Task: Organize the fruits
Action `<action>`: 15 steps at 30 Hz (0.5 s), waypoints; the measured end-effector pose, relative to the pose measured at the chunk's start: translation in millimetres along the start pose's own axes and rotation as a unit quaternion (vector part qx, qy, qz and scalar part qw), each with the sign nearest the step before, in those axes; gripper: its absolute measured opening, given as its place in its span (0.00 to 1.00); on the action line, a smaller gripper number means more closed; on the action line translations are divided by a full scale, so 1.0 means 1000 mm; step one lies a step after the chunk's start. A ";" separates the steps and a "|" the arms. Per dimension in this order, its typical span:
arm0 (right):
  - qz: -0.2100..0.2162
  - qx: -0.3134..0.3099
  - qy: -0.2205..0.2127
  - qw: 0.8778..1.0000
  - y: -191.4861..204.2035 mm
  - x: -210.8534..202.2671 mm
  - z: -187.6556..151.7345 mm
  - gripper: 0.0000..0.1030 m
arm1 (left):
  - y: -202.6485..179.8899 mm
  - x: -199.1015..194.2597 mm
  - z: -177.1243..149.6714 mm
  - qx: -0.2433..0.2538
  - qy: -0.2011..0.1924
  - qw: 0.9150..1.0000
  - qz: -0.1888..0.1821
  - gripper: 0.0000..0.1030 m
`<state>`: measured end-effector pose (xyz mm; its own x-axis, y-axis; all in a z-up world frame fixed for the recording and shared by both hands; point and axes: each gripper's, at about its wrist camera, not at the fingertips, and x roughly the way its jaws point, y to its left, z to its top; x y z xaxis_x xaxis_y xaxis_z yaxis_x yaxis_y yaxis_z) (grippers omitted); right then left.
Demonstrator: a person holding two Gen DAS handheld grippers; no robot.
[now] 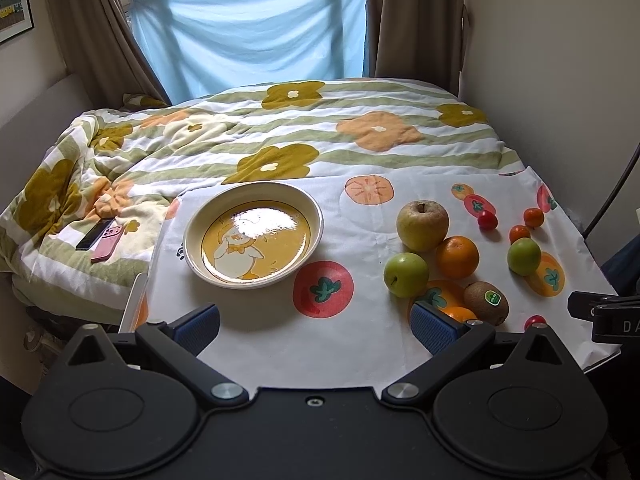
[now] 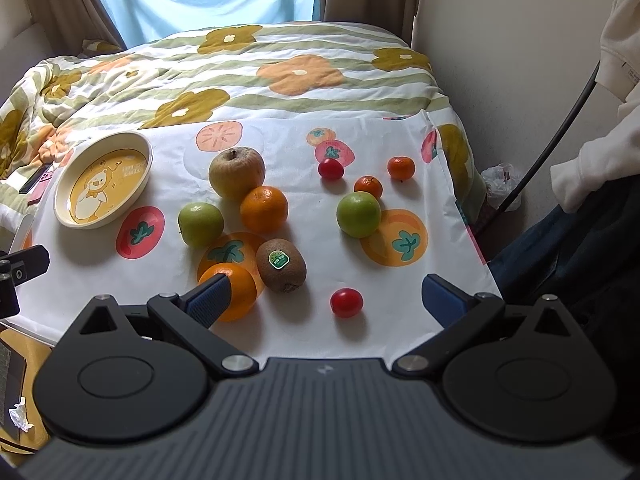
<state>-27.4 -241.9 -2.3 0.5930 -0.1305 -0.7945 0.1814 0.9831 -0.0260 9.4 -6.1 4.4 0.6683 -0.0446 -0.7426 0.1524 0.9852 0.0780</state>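
An empty cream plate with a duck picture (image 1: 192,236) (image 2: 64,184) lies at the left of a fruit-print cloth. To its right lie loose fruits: a yellow apple (image 1: 422,225) (image 2: 237,173), two oranges (image 1: 457,257) (image 2: 264,209) (image 2: 236,288), green apples (image 1: 405,274) (image 2: 200,224) (image 2: 358,214), a kiwi (image 1: 486,302) (image 2: 281,265), small tangerines (image 2: 401,168) and cherry tomatoes (image 2: 346,302). My left gripper (image 1: 316,326) hovers open near the cloth's front edge, below the plate. My right gripper (image 2: 326,300) is open over the front fruits, its left finger overlapping the near orange.
The cloth (image 1: 360,336) covers a table against a bed with a flowered quilt (image 1: 280,136). Two phones (image 1: 100,238) lie on the quilt left of the plate. A wall runs along the right; a dark cable (image 2: 560,128) and white garment (image 2: 624,80) hang there.
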 end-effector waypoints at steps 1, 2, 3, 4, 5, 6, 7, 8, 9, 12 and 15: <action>0.000 0.000 0.000 1.000 0.000 0.000 0.000 1.00 | 0.000 0.000 0.000 0.000 0.000 1.000 0.000 1.00; 0.000 -0.001 0.000 1.000 0.000 0.000 0.000 1.00 | 0.000 0.000 0.000 0.000 0.000 1.000 0.000 0.99; 0.000 -0.001 0.000 1.000 0.000 0.000 0.000 1.00 | 0.000 0.000 0.000 0.000 0.001 1.000 0.000 0.99; 0.000 -0.001 0.000 1.000 0.000 0.000 0.000 1.00 | 0.000 0.000 0.001 0.000 0.001 1.000 0.000 0.99; 0.000 0.000 0.000 1.000 0.000 0.000 0.001 1.00 | 0.000 0.000 0.001 0.000 0.001 1.000 0.000 0.99; 0.000 0.000 0.000 1.000 0.000 0.000 0.001 1.00 | 0.000 0.000 0.001 0.000 0.001 1.000 0.000 0.99; 0.001 0.000 0.000 1.000 0.000 0.000 0.001 1.00 | 0.000 0.000 0.001 0.000 0.000 1.000 0.001 0.99; 0.000 0.000 0.000 1.000 0.000 0.000 0.001 1.00 | 0.000 0.000 0.001 0.000 -0.001 1.000 0.001 0.99; 0.000 0.000 -0.001 1.000 0.001 0.000 0.001 1.00 | 0.000 0.000 0.002 0.000 -0.001 1.000 0.001 0.99; -0.001 0.000 -0.001 1.000 0.001 0.000 0.002 1.00 | 0.001 -0.001 0.002 -0.001 -0.002 1.000 0.000 0.99; -0.001 0.001 -0.001 1.000 0.001 0.000 0.001 1.00 | 0.001 -0.001 0.001 -0.001 -0.002 1.000 0.001 0.99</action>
<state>-25.7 -241.0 -1.8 0.5943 -0.1330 -0.7932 0.1838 0.9826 -0.0270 10.0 -4.9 6.2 0.6714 -0.0442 -0.7398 0.1509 0.9855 0.0781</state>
